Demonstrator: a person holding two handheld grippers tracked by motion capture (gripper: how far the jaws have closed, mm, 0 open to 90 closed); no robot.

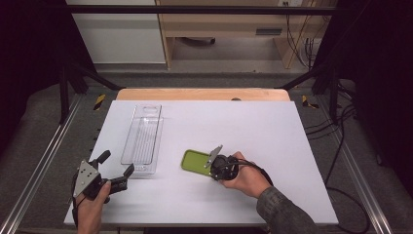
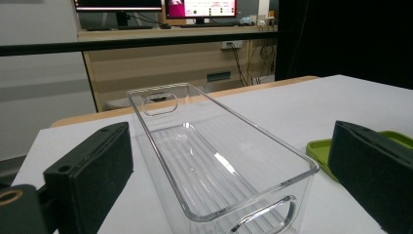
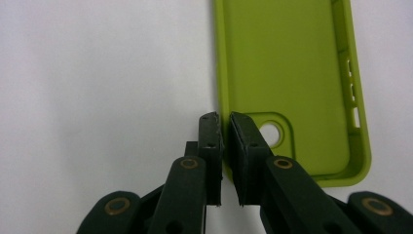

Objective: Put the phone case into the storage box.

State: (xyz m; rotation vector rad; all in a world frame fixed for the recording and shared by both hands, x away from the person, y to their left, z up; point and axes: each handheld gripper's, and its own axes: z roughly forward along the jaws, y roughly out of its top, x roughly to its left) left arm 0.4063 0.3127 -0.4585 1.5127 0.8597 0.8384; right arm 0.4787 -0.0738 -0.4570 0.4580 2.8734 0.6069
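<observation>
- Black padded left gripper (image 1: 117, 168) at the near-left corner of the white table (image 1: 272, 131); jaws spread wide, nothing between them, held by the left hand (image 1: 92, 202).
- Seen along the left gripper's own jaws: pads well apart on either side of the near end of the clear plastic bin (image 2: 214, 161), not touching it.
- Clear plastic bin (image 1: 142, 139) long and narrow, standing upright on the table left of centre, lengthwise away from the person, cut-out handle at each end, ribbed floor – nothing inside.
- Green phone case (image 1: 195, 161) just right of the bin's near end, apart from it, lying flat with the hollow side up.
- Green phone case (image 3: 292, 83) with camera cut-out at the near corner, side slots along the far wall.
- Right gripper (image 3: 225, 141) closed on the case's edge wall beside the camera cut-out – one pad outside the wall, one inside, wall pinched between them.
- Right gripper (image 1: 208, 163) reaching left over the case's near-right end, right hand (image 1: 246, 176) behind it, cable looped around the hand.
</observation>
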